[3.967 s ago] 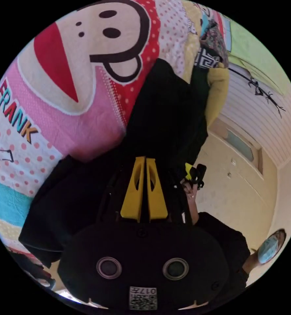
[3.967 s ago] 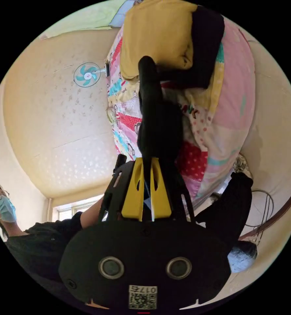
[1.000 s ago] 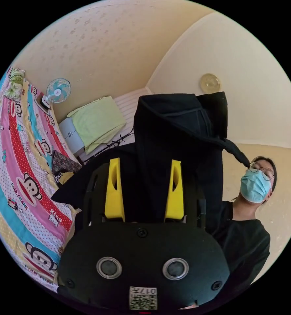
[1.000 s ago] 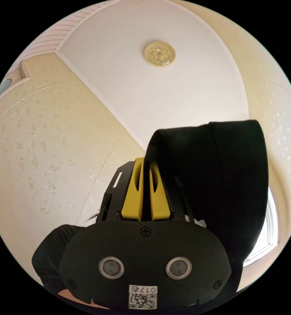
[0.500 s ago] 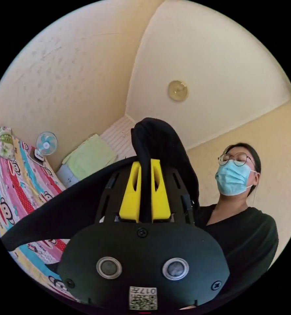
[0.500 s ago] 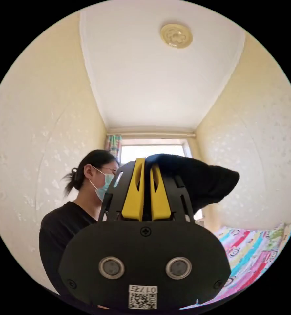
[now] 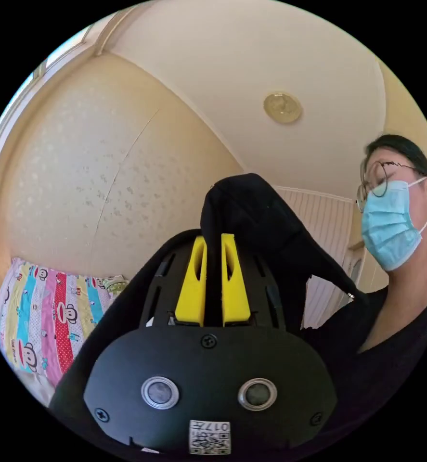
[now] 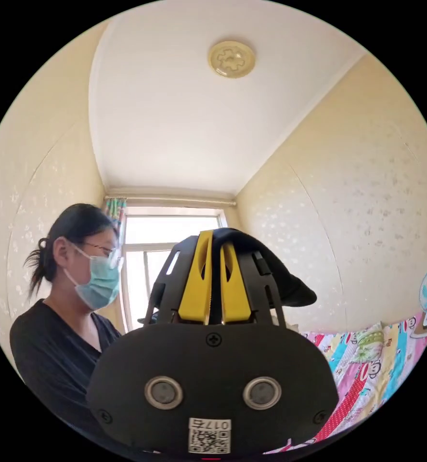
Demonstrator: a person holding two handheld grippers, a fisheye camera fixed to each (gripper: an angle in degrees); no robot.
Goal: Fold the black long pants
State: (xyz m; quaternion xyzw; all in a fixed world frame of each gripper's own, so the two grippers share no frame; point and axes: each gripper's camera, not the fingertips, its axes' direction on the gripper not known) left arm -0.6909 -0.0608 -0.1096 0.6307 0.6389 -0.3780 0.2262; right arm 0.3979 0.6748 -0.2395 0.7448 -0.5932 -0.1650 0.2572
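Both grippers, left gripper (image 7: pixel 213 240) and right gripper (image 8: pixel 212 238), hold the black long pants (image 7: pixel 252 216) aloft, fingers clamped on cloth. Next: lower them flat onto the bed (image 8: pixel 367 356), at 4 o'clock in the right gripper view.

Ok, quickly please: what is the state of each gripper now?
Left gripper: closed on the black pants.
Right gripper: closed on the black pants.

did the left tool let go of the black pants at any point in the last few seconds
Yes. A second ago the left tool stood open around the black pants; now its jaws pinch the cloth, which is lifted toward the ceiling lamp.
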